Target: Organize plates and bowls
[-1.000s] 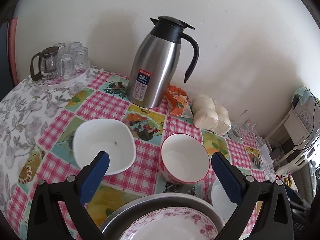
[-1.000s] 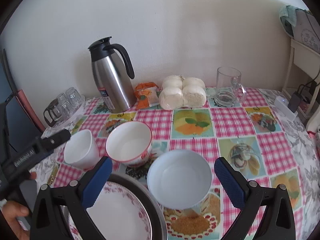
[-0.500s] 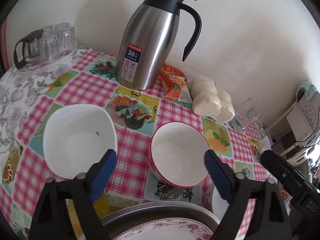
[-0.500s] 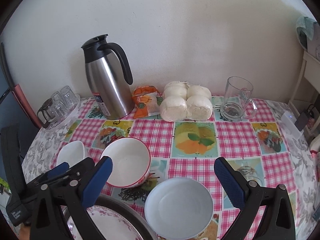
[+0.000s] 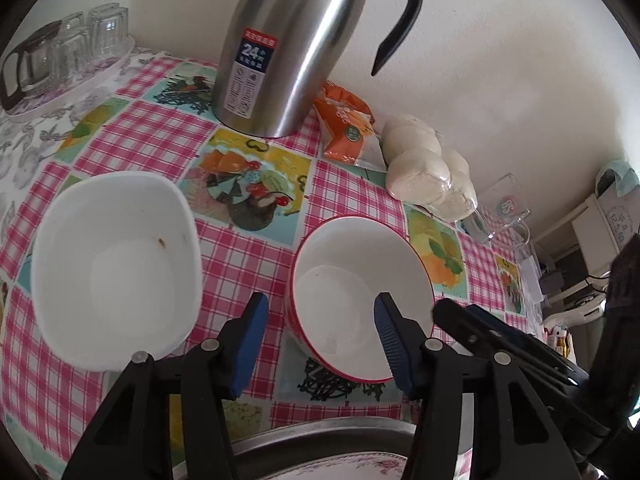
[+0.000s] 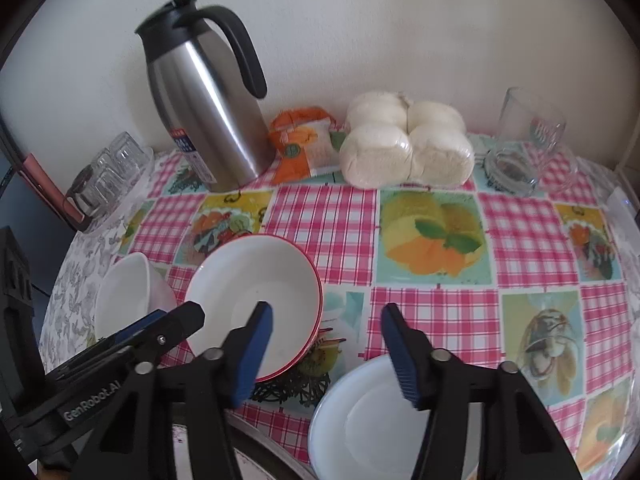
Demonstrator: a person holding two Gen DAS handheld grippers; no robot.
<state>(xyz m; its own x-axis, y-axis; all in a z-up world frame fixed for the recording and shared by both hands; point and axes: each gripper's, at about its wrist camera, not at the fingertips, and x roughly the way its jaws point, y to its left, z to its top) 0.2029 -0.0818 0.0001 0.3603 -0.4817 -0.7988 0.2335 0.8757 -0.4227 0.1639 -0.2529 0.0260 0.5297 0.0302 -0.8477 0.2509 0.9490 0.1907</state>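
Note:
A red-rimmed bowl [image 5: 360, 292] [image 6: 256, 292] stands mid-table on the checked cloth. My left gripper [image 5: 320, 340] straddles its left wall, one pad outside and one inside; the jaws are closing, the pads still off the wall. My right gripper [image 6: 328, 352] hangs over the same bowl's right rim, its left pad above the inside, its right pad above a pale bowl [image 6: 360, 420]; these jaws are closing too and press on nothing. A white square bowl [image 5: 112, 268] [image 6: 128, 292] sits to the left. A floral plate [image 5: 320, 468] lies in a metal basin [image 5: 320, 436] at the near edge.
A steel thermos jug [image 5: 288, 48] [image 6: 208, 108] stands at the back by the wall. Beside it lie an orange packet [image 6: 304, 140], bagged buns [image 6: 404, 148] and a glass mug [image 6: 524, 144]. A tray of glasses [image 5: 60, 56] sits far left.
Both grippers have sunk and moved forward to the red-rimmed bowl, and both pairs of jaws have narrowed. The right gripper has shifted left, off the pale bowl.

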